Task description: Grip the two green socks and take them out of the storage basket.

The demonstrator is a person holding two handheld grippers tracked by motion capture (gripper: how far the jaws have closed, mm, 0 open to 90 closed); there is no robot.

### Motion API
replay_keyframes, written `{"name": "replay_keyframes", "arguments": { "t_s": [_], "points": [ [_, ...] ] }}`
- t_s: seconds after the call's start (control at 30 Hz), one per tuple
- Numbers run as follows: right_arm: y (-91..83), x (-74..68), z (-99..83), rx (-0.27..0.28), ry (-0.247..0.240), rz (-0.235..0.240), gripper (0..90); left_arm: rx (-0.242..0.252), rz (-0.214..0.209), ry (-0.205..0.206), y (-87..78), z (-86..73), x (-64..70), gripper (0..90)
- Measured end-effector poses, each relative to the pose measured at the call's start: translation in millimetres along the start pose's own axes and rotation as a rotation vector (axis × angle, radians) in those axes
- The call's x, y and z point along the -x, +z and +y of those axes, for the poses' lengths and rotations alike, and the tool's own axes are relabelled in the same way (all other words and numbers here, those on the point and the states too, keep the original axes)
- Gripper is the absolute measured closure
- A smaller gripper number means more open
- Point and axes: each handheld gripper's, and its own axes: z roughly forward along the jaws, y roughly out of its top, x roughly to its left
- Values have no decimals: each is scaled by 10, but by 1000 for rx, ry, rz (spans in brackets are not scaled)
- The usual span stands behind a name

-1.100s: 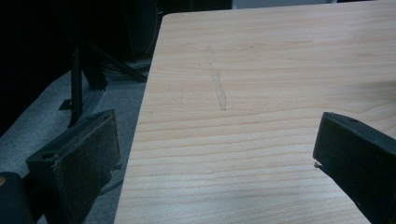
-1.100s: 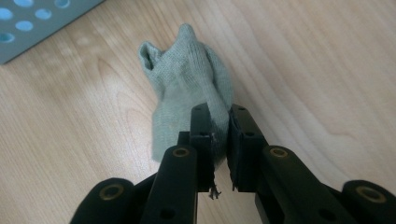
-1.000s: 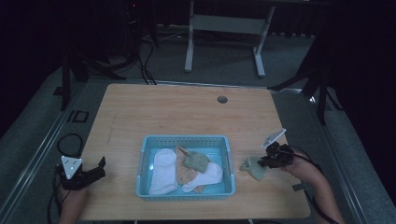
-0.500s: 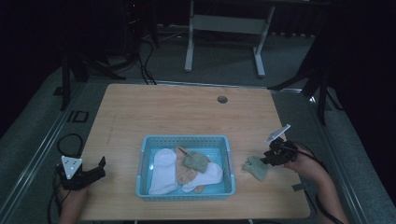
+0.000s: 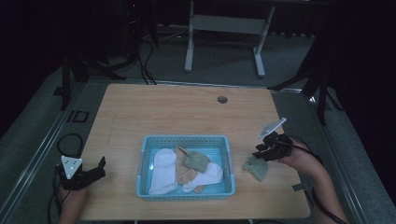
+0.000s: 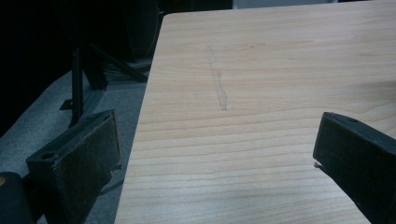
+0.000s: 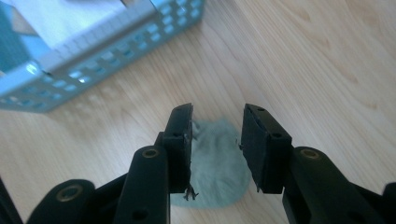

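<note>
A light blue basket [image 5: 185,138] stands at the table's front middle. In it lie a white sock [image 5: 163,171], a green sock [image 5: 196,161], a tan sock [image 5: 186,176] and another white sock [image 5: 211,175]. To the basket's right a lone green sock [image 5: 256,168] lies flat on the wood. My right gripper [image 5: 262,151] hovers just above its far end. In the right gripper view, this gripper [image 7: 215,119] is open, with the green sock [image 7: 215,163] lying below the gap and the basket [image 7: 93,53] beyond. My left gripper [image 5: 96,171] rests open at the front left, and its own view shows the left gripper [image 6: 215,140] with jaws wide over bare wood.
The wooden table [image 5: 187,109] has a round cable hole [image 5: 222,99] at the back. A desk frame [image 5: 224,28] and stands sit on the dark floor behind. In the left gripper view, the table's left edge [image 6: 140,130] drops to grey floor.
My right gripper has lifted off the lone green sock and drawn slightly back and right. The sock stays on the table. The left gripper has not moved.
</note>
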Motion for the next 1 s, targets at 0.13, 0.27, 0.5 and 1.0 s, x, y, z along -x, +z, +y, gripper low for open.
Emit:
{"name": "replay_keyframes", "arguments": {
  "t_s": [0.13,0.27,0.5,1.0],
  "points": [
    [-27,-84,121,26,-36,27,622,-3,-2,1,0,1,-3,4],
    [-33,-157,237,37,-62,43,620,-1,-1,-1,0,0,-2,4],
    [-47,-278,416,59,-104,64,620,-1,-1,-1,-1,0,-2,4],
    [125,-482,728,61,-179,119,615,1,-5,-1,-1,-1,-6,4]
  ]
}}
